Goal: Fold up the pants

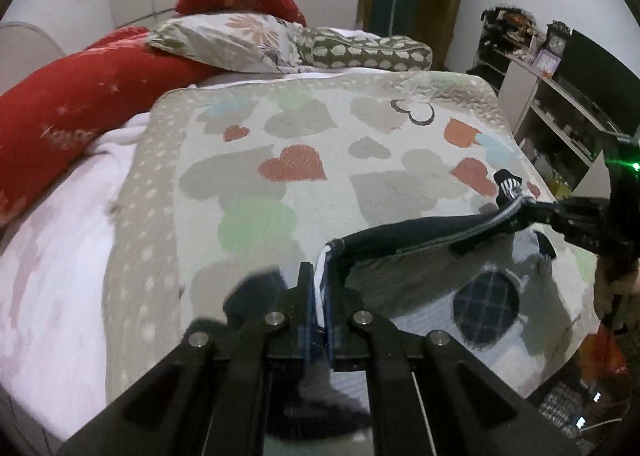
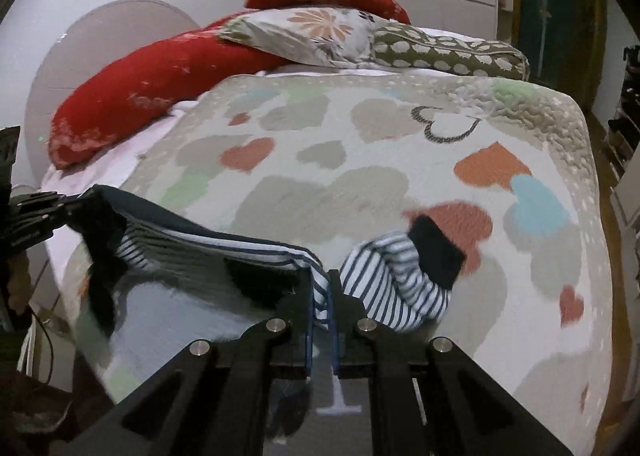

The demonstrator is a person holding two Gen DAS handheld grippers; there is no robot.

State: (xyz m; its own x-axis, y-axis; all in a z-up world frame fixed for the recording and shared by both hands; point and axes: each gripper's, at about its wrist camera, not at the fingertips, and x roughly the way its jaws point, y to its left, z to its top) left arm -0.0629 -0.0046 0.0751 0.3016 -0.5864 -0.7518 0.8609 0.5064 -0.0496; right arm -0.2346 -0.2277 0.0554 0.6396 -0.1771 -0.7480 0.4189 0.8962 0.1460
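Striped navy-and-white pants (image 2: 224, 252) hang stretched between the two tongs, lifted above the heart-patterned quilt (image 2: 360, 160). Left gripper (image 1: 319, 292) is clenched on one end of the waistband; right gripper (image 2: 325, 296) is clenched on the other end, with a striped leg and its dark cuff bunched just beside its fingers, resting on the quilt. No readable writing or brand shows. At the far edge of the quilt lie a red bolster (image 2: 160, 80), a floral pillow (image 2: 312, 36) and a spotted cushion (image 2: 448, 52). Beyond the quilt's right side stands a shelf unit (image 1: 556, 104).
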